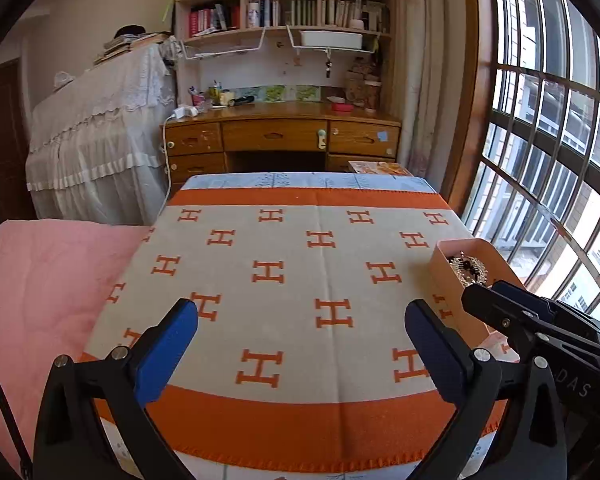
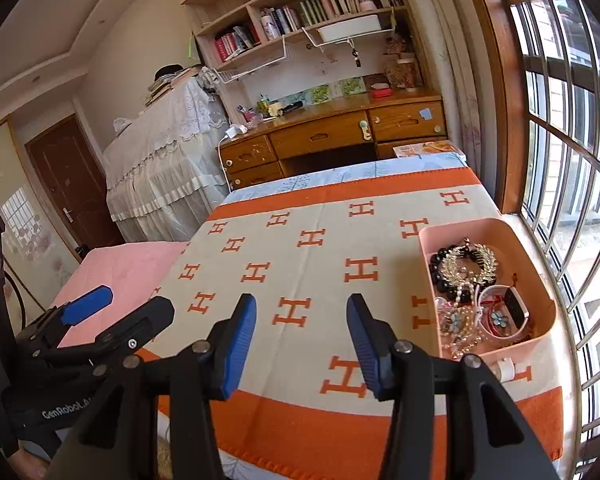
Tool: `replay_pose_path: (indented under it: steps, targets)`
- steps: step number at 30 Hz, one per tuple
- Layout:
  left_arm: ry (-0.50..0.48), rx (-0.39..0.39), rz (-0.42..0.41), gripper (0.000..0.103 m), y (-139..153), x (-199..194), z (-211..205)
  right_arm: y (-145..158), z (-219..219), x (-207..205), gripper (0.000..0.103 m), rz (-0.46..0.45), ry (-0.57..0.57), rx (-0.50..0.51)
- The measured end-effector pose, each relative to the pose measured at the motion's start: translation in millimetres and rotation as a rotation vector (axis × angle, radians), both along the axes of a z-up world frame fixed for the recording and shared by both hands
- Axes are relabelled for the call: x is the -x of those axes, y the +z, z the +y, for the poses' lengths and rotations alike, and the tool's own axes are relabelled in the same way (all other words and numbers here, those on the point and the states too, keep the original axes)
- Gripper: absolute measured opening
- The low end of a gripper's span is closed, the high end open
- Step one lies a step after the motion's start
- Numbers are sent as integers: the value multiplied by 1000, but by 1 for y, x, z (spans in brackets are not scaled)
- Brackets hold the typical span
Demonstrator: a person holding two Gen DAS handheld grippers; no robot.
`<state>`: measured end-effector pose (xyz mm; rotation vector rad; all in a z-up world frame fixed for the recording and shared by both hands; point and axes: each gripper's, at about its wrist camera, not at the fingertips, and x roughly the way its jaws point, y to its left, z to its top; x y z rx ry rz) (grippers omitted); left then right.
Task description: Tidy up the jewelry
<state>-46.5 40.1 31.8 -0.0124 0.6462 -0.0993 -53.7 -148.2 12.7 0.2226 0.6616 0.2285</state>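
Note:
A pink tray (image 2: 540,292) sits at the right edge of the table, near the window. It holds several pieces of jewelry: a gold leaf hairpiece (image 2: 468,266), black beads (image 2: 440,276), pearl strands (image 2: 460,328) and a white bangle (image 2: 500,312). The tray also shows in the left wrist view (image 1: 452,280). My right gripper (image 2: 302,344) is open and empty, above the cloth left of the tray. My left gripper (image 1: 300,340) is open and empty over the cloth's middle. The right gripper's body (image 1: 540,324) shows in the left wrist view, in front of the tray.
An orange and cream cloth with H marks (image 1: 292,272) covers the table. A pink quilt (image 1: 40,288) lies to the left. A wooden desk (image 1: 280,136) and bookshelf stand behind. A barred window (image 2: 572,160) runs along the right.

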Motion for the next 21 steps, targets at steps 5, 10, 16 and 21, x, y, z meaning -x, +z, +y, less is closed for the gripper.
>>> replay_pose_path:
  steps: [5, 10, 16, 21]
  targets:
    - [59, 1, -27, 102, 4, 13, 26, 7, 29, 9, 50, -20, 10, 39]
    - [79, 3, -30, 102, 3, 18, 40, 8, 43, 11, 50, -15, 5, 55]
    - [76, 11, -35, 102, 5, 20, 45, 10, 50, 18, 50, -35, -19, 86]
    - [83, 11, -37, 102, 6, 20, 47, 10, 52, 22, 50, -43, -31, 95]
